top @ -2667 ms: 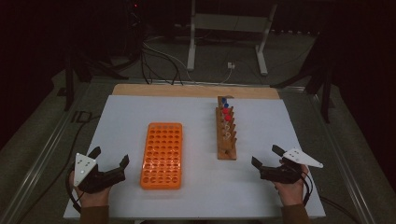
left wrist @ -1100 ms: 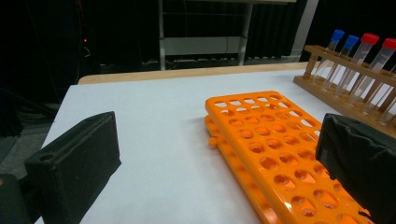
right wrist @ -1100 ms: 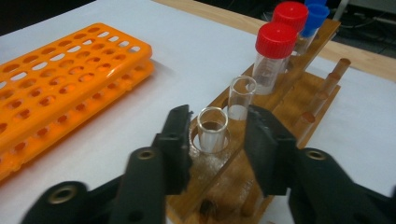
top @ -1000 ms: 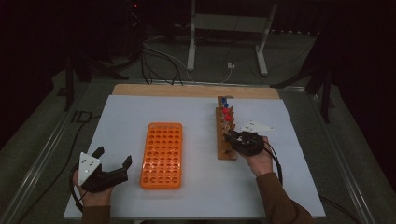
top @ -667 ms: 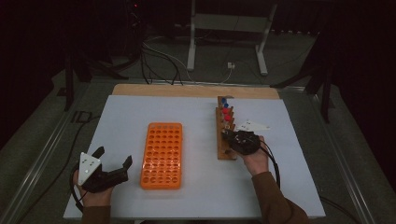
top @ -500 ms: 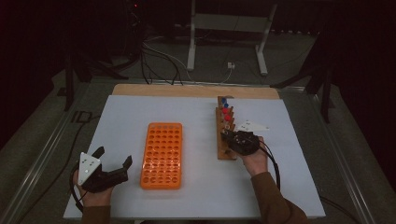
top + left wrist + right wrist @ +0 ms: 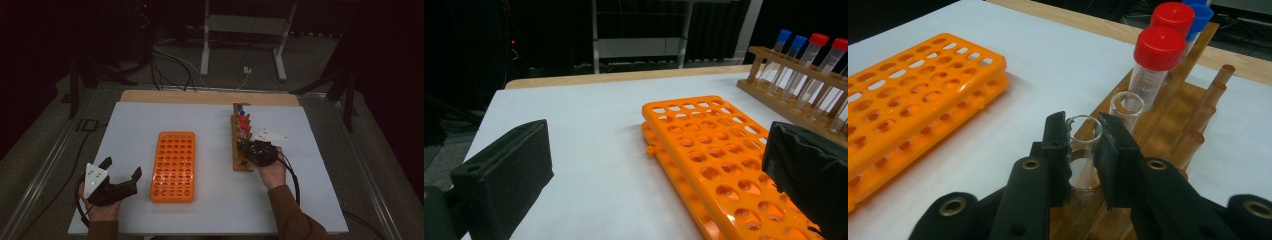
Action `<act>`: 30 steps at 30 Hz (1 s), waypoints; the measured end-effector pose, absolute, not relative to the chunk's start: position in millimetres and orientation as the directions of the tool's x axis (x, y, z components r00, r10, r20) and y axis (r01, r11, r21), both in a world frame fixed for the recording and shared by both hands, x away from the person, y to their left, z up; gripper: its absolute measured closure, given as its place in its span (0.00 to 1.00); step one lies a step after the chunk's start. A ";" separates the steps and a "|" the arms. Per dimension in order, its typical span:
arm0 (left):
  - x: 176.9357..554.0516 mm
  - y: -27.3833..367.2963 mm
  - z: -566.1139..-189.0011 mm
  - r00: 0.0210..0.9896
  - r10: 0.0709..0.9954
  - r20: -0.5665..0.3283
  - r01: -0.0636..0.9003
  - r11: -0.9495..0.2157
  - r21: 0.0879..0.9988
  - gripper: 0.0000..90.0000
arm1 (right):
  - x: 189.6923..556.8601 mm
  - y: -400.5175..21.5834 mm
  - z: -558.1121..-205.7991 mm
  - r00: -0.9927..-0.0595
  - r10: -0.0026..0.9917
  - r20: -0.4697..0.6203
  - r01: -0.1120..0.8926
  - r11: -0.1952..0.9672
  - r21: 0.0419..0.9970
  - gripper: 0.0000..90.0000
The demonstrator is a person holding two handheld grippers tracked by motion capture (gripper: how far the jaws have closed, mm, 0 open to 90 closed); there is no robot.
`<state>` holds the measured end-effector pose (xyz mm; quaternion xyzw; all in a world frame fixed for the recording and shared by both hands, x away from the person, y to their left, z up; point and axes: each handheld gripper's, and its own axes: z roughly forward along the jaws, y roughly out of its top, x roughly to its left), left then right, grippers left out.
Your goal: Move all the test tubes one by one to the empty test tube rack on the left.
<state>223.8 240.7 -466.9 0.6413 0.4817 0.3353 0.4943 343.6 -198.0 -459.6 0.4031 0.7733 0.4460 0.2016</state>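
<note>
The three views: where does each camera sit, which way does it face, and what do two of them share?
High view: above the person's side, looking forward and down on the white table; both forearms and hands show.
Left gripper view: rides the left gripper, looking between its open jaws at the orange plastic tube rack.
Right gripper view: rides the right gripper, shut on an uncapped clear tube in the wooden rack.
Shared: both gripper views show the orange rack and red-capped tubes.

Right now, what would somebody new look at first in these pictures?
Probably the bright orange rack lying mid-table on the white sheet, all its holes bare. Next, the wooden rack to its right, with red caps and blue caps at its far end. There the right gripper pinches an uncapped clear tube.
</note>
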 end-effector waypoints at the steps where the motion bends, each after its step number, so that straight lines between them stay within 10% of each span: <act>1: 223.8 240.3 -467.0 0.313 0.949 -0.042 0.286 -0.052 0.957 0.01 | 343.0 -198.3 -458.5 -0.592 0.804 0.047 0.445 0.278 0.851 0.85; 30: 223.4 230.4 -467.5 0.342 0.939 -0.030 0.296 -0.078 0.952 0.01 | 338.4 -212.3 -406.3 -0.605 0.795 0.047 0.402 0.254 0.880 0.85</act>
